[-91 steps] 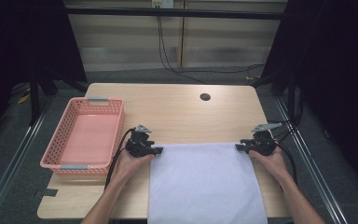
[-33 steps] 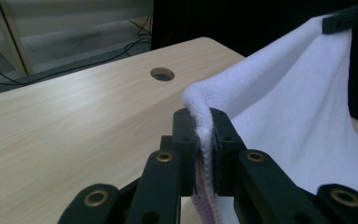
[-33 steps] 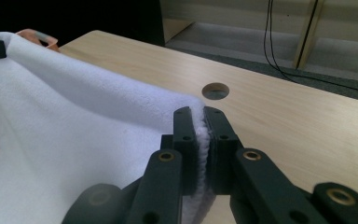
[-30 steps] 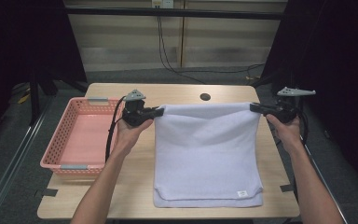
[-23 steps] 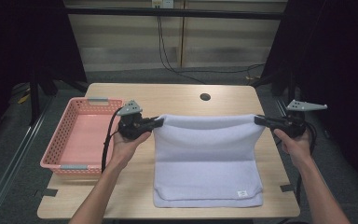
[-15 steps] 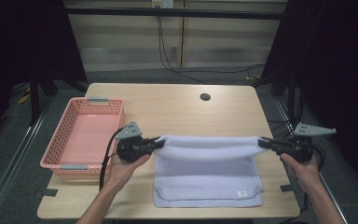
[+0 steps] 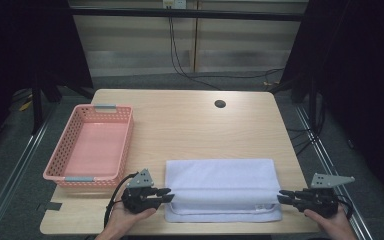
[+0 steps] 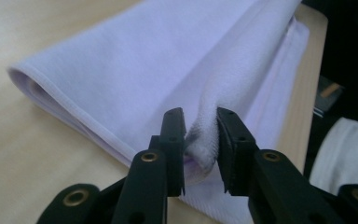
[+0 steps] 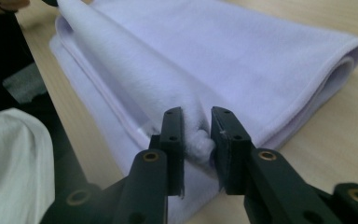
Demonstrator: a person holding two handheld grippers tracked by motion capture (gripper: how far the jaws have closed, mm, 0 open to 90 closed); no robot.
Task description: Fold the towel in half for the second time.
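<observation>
I see a plain pale lavender towel (image 7: 222, 187) near the tabletop's (image 7: 190, 120) front edge, light wood grain. A salmon-pink lattice basket (image 7: 91, 145) sits by the left edge. Both grippers are black.

The high view looks forward and down from above the near edge of the table (image 7: 190, 115), far enough off to take in the whole top. The left gripper view sits close behind its jaws at the folded towel's (image 8: 158, 60) left end, facing along it. The right gripper view does the same from the towel's right end, so all three views share the towel.
</observation>
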